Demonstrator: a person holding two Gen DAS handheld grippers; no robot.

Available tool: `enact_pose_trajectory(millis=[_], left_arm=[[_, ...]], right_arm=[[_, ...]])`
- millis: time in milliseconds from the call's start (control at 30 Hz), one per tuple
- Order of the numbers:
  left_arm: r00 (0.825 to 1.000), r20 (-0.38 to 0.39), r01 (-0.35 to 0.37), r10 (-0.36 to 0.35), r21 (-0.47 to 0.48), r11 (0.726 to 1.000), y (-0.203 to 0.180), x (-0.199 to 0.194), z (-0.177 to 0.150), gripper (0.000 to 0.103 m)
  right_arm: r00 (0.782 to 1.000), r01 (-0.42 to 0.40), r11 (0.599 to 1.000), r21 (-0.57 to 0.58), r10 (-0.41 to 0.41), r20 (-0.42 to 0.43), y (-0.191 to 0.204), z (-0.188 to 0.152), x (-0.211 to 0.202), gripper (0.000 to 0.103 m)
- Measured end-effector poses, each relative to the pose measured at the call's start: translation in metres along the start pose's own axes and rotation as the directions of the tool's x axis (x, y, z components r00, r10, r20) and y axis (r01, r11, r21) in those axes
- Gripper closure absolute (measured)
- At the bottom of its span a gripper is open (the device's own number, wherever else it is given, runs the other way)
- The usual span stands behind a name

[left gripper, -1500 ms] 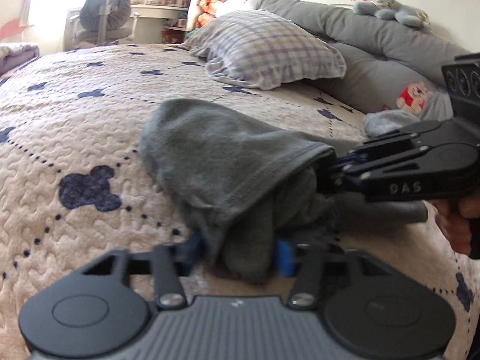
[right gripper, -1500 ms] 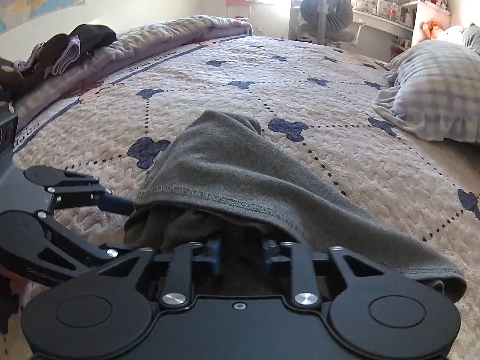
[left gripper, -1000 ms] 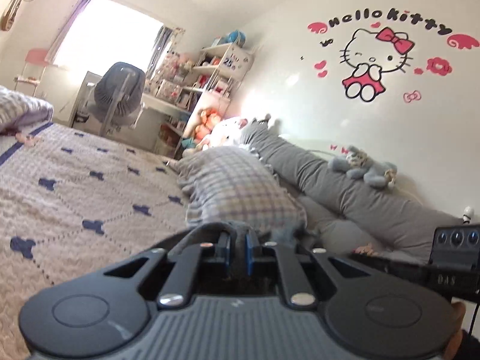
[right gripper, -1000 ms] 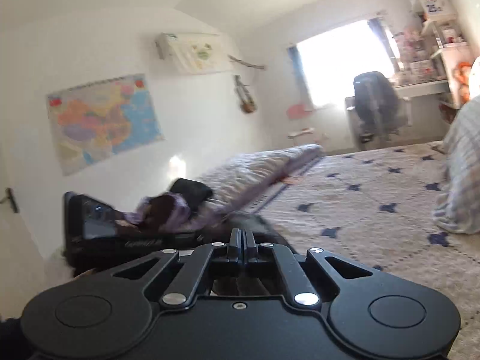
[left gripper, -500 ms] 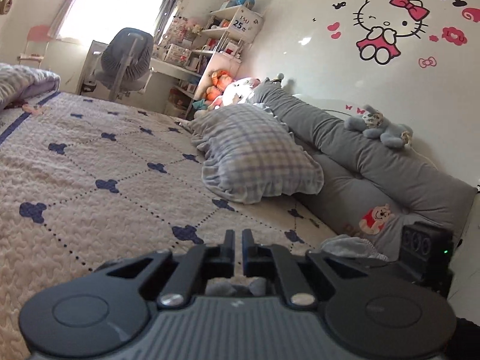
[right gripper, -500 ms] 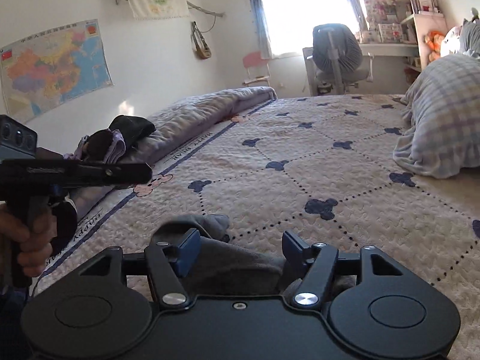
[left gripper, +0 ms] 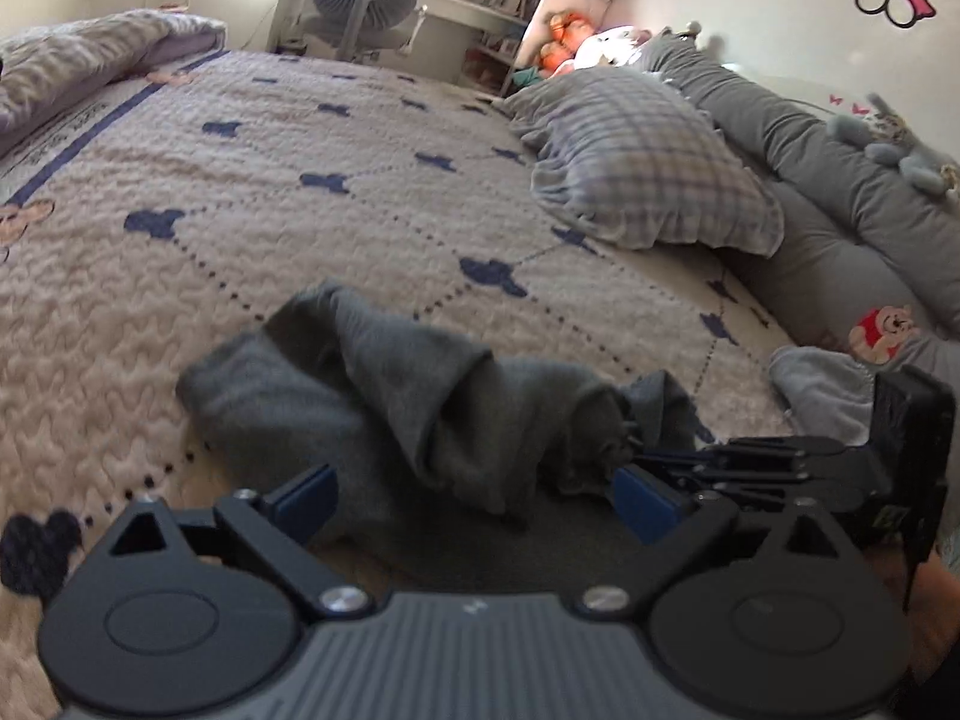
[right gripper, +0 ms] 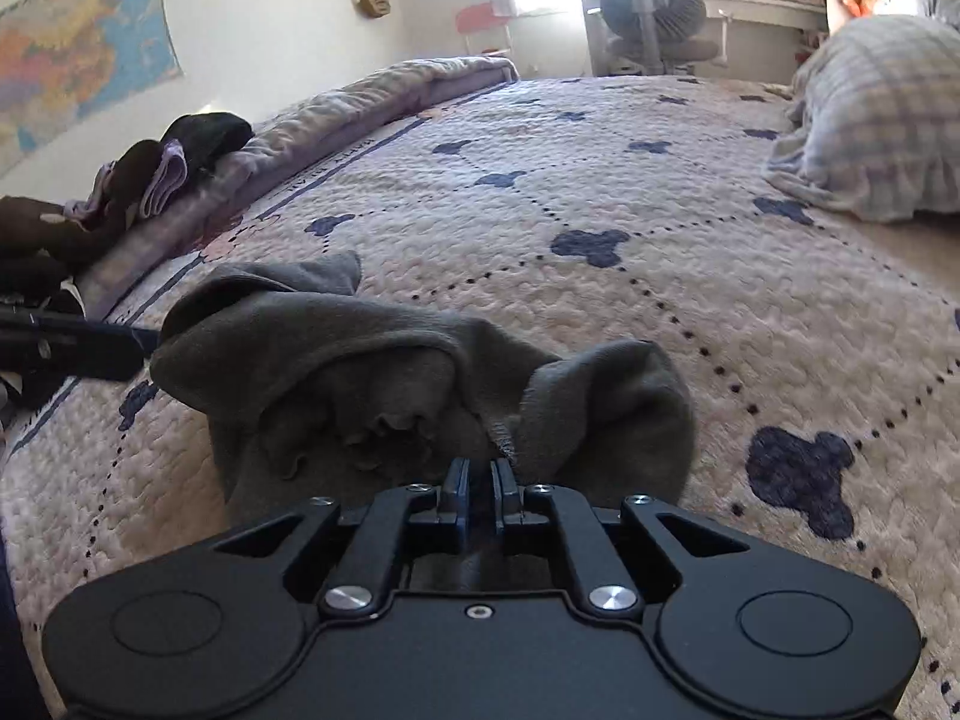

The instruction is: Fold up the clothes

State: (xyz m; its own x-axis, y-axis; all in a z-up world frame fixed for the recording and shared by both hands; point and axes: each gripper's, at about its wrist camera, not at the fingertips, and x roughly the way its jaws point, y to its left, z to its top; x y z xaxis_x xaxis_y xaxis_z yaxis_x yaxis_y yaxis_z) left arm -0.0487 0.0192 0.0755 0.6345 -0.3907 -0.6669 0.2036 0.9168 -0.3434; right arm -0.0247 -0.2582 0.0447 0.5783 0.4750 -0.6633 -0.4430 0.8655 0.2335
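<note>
Beside our crumpled grey cloth garment (left gripper: 420,396), a checked pillow (left gripper: 642,168) – our left gripper (left gripper: 474,495) opening around it, right gripper (right gripper: 478,480) closing on its edge.

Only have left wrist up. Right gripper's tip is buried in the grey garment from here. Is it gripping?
Observer: Can't tell. In the right wrist view the right gripper has its jaws closing to a thin gap, and a hem of the crumpled grey knit garment sits right at the fingertips.
Operator: Any other laundry waiting? None in my view.
Observer: Yes. A pile of dark brown, black and lilac clothes lies on the rolled purple quilt, to the left of the garment.
Operator: What's behind that pile?
Observer: A colourful paper map poster on the white wall.
</note>
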Motion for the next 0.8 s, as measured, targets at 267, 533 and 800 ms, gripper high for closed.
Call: enact_pose_trajectory(millis=[267, 533, 800], left_arm=[[0.993, -0.029, -0.112, 0.111, -0.071, 0.991, -0.024, 0.07, 0.004, 0.001], [0.99, 0.015, -0.14, 0.144, -0.129, 0.982, -0.017, 0.06, 0.031, 0.077], [0.939, 0.329, 0.106, -0.101, 0.003, 0.994, -0.055, -0.043, 0.112, 0.081]], right_arm=[[0.987, 0.11, 0.994, -0.019, -0.107, 0.121, -0.028, -0.027, -0.017, 0.035], [0.982, -0.054, 0.998, -0.006, 0.055, 0.182, -0.017, -0.026, -0.027, 0.093], [0.886, -0.117, 0.991, -0.065, 0.134, 0.445, 0.009, 0.005, -0.124, 0.094]])
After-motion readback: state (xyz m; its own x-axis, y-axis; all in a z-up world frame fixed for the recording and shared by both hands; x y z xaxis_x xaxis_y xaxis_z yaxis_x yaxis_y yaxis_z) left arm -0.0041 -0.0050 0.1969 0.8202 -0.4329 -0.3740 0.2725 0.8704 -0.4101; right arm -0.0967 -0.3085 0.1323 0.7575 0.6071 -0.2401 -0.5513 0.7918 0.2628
